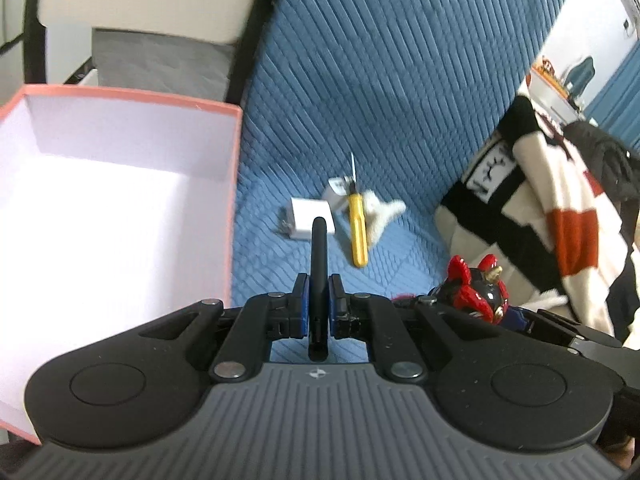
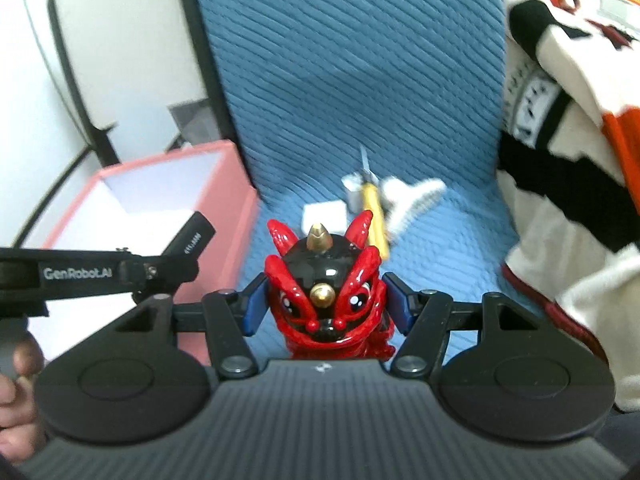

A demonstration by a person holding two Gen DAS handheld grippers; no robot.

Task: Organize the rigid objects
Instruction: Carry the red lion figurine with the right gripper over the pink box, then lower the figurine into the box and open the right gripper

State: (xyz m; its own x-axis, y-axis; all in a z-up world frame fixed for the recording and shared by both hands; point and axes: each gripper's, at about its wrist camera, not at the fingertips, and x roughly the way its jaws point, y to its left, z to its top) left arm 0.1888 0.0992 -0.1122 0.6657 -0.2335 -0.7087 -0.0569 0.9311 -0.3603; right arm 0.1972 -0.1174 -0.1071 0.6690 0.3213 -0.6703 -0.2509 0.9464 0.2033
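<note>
My left gripper (image 1: pixel 318 300) is shut on a slim black stick-shaped object (image 1: pixel 319 264), held just right of an open pink box (image 1: pixel 120 98) with a white inside. My right gripper (image 2: pixel 324 304) is shut on a glossy red and black lion figurine (image 2: pixel 324 280); the figurine also shows at the right in the left wrist view (image 1: pixel 476 288). On the blue quilted sofa seat ahead lie a yellow-handled screwdriver (image 1: pixel 357 228), a white charger block (image 1: pixel 310 220) and a white fluffy piece (image 1: pixel 384 214). The left gripper with the black object (image 2: pixel 188 240) shows over the pink box (image 2: pixel 236 208) in the right wrist view.
A black, white and orange striped blanket (image 1: pixel 540 208) is heaped on the right of the seat. The blue sofa back (image 1: pixel 400 60) rises behind the objects. A white cabinet (image 2: pixel 100 40) stands to the left of the sofa.
</note>
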